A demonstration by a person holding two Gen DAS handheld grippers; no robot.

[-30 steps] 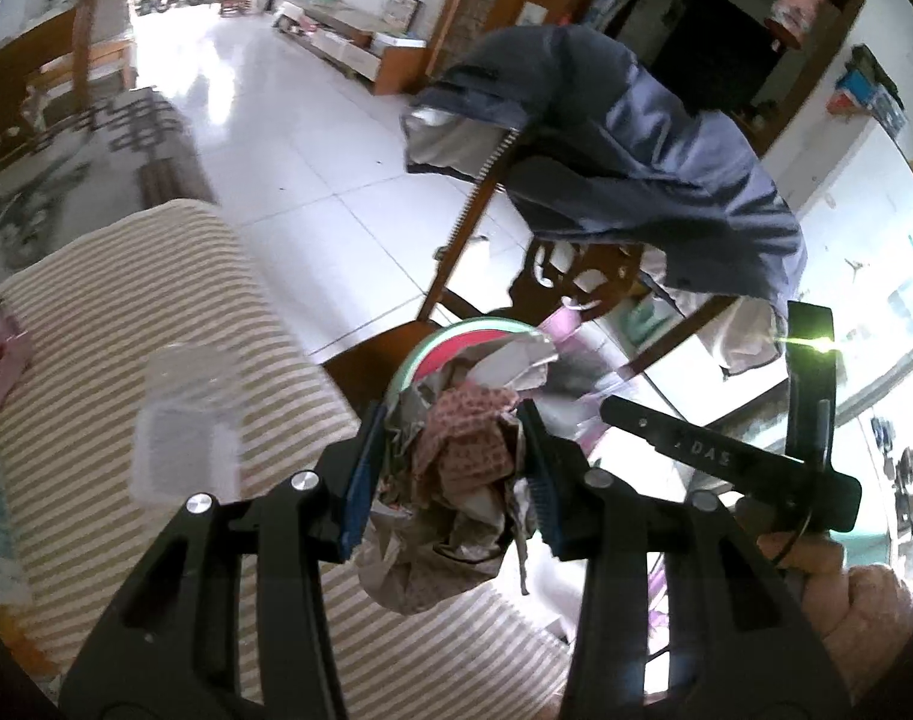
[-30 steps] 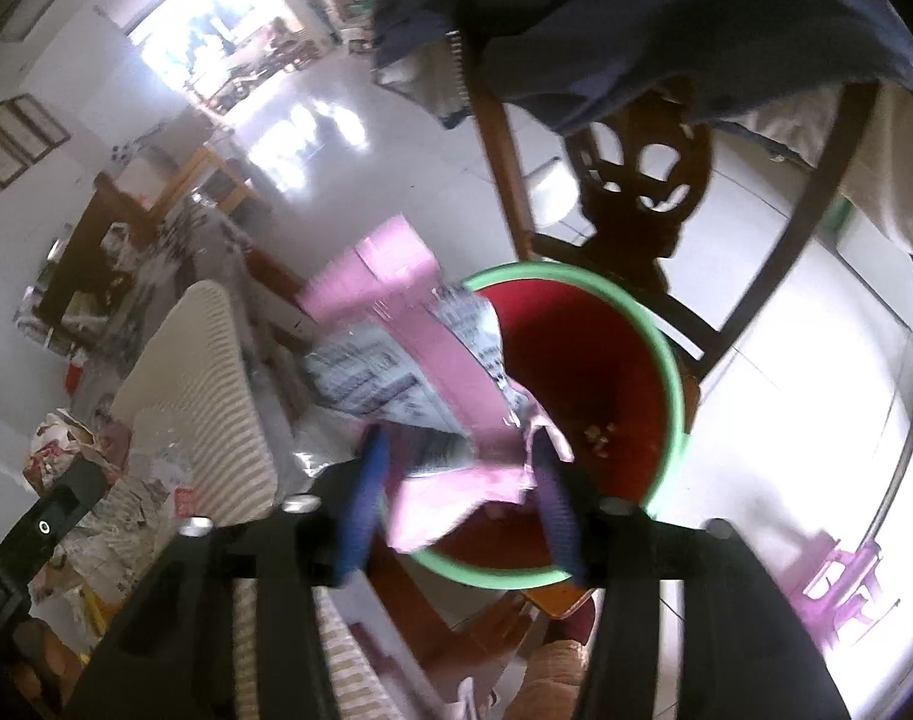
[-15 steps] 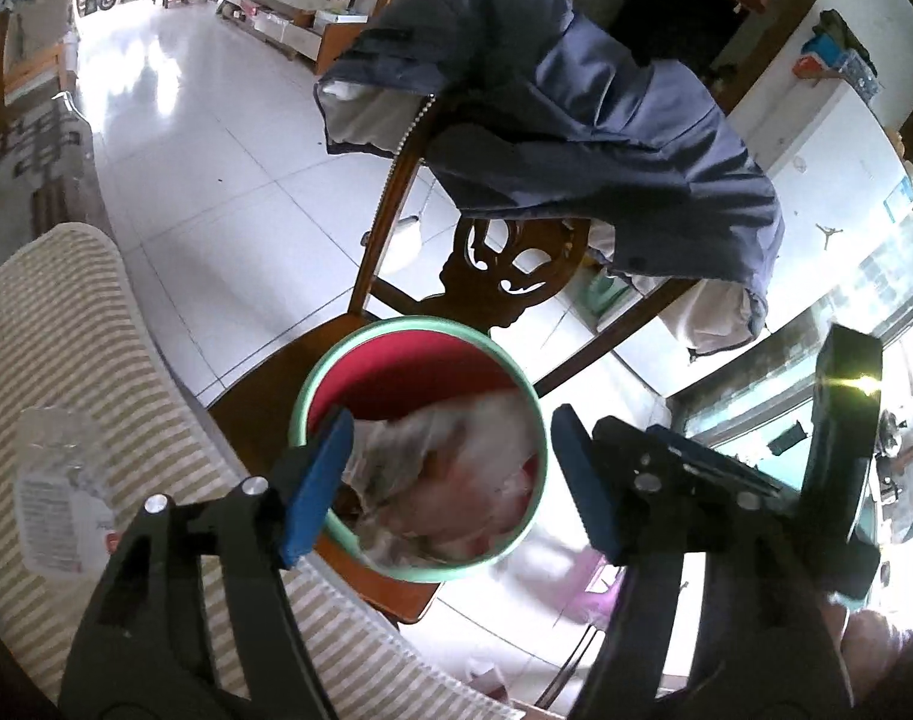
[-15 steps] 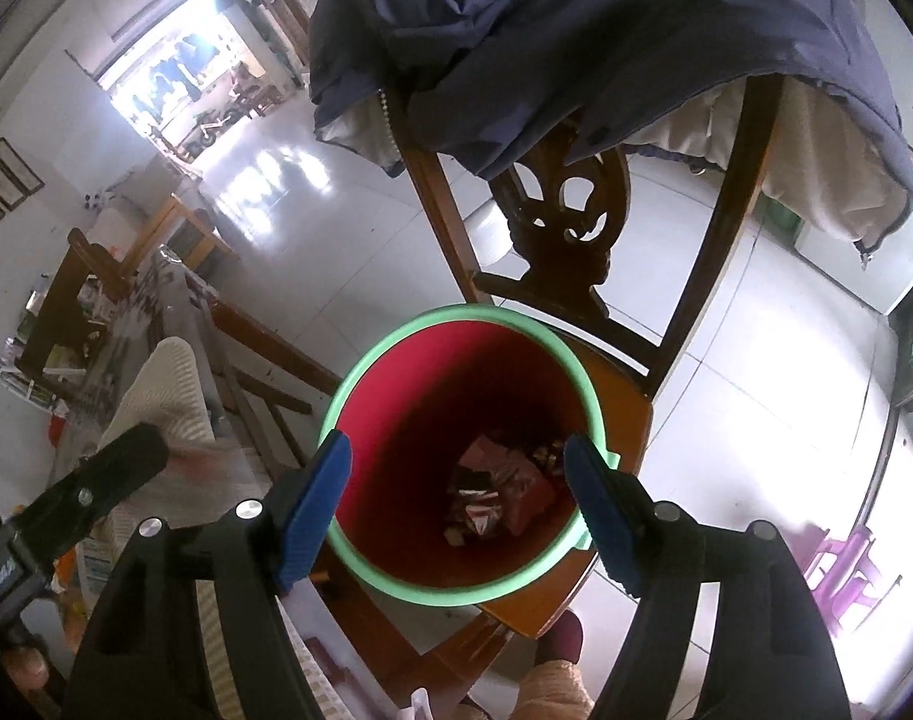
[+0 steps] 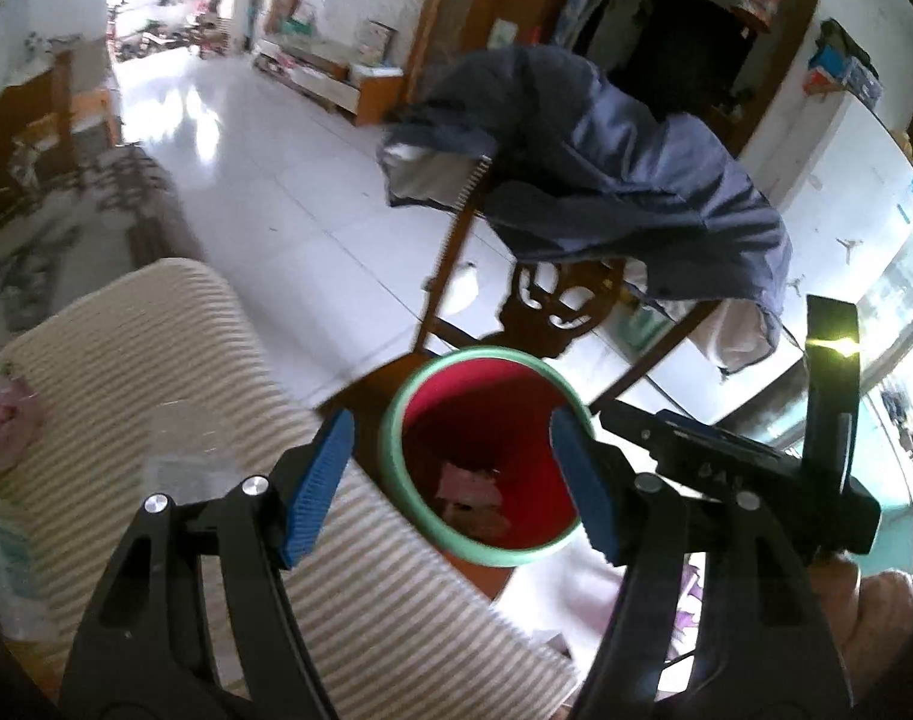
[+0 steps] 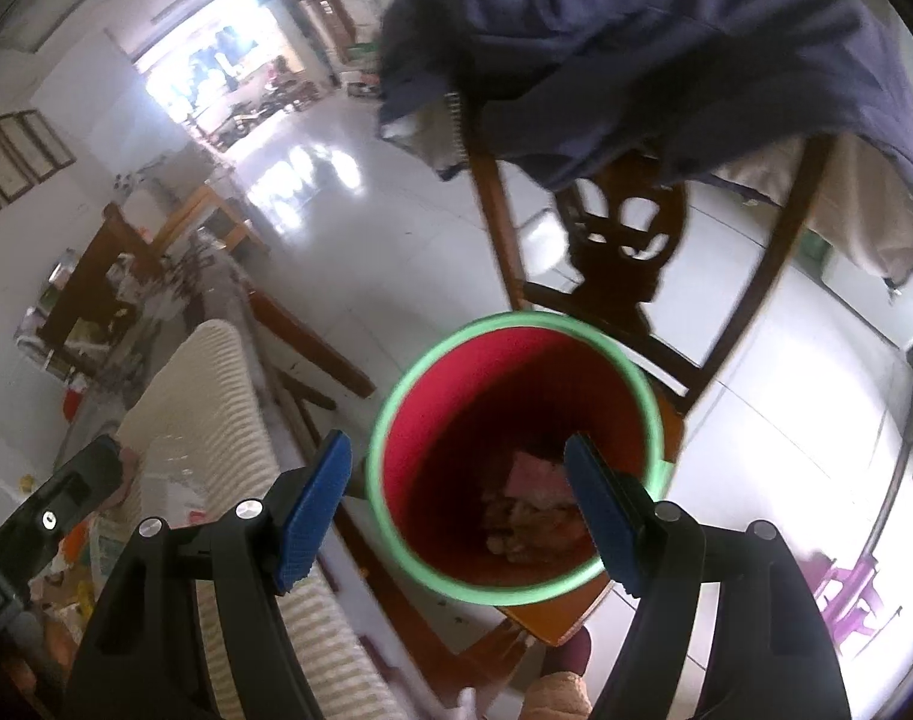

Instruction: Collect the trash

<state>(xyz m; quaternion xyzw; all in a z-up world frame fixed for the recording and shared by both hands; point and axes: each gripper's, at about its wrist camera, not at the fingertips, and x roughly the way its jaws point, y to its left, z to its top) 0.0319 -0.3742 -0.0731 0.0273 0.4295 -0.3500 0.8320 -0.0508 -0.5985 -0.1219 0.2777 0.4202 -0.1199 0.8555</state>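
A red bin with a green rim (image 5: 396, 414) (image 6: 396, 396) stands on a wooden chair seat. Crumpled paper and pink wrappers lie at its bottom (image 5: 471, 495) (image 6: 534, 510). My left gripper (image 5: 456, 480) is open and empty, above and in front of the bin. My right gripper (image 6: 462, 498) is open and empty, right above the bin's mouth. The right gripper's body also shows at the right of the left wrist view (image 5: 756, 468). More trash (image 6: 66, 588) lies on the table at the far left.
A striped cream cloth covers the table (image 5: 156, 372) (image 6: 216, 420) left of the bin. A blue jacket (image 5: 606, 180) (image 6: 636, 48) hangs on the chair's carved back (image 6: 624, 240). White tiled floor (image 5: 246, 150) stretches beyond. Loose wrappers (image 5: 0, 432) lie at the table's left edge.
Both grippers opened and dropped their trash into the bin: the left its crumpled paper wad, the right its pink and printed paper. Both have since drawn back a little from the bin.
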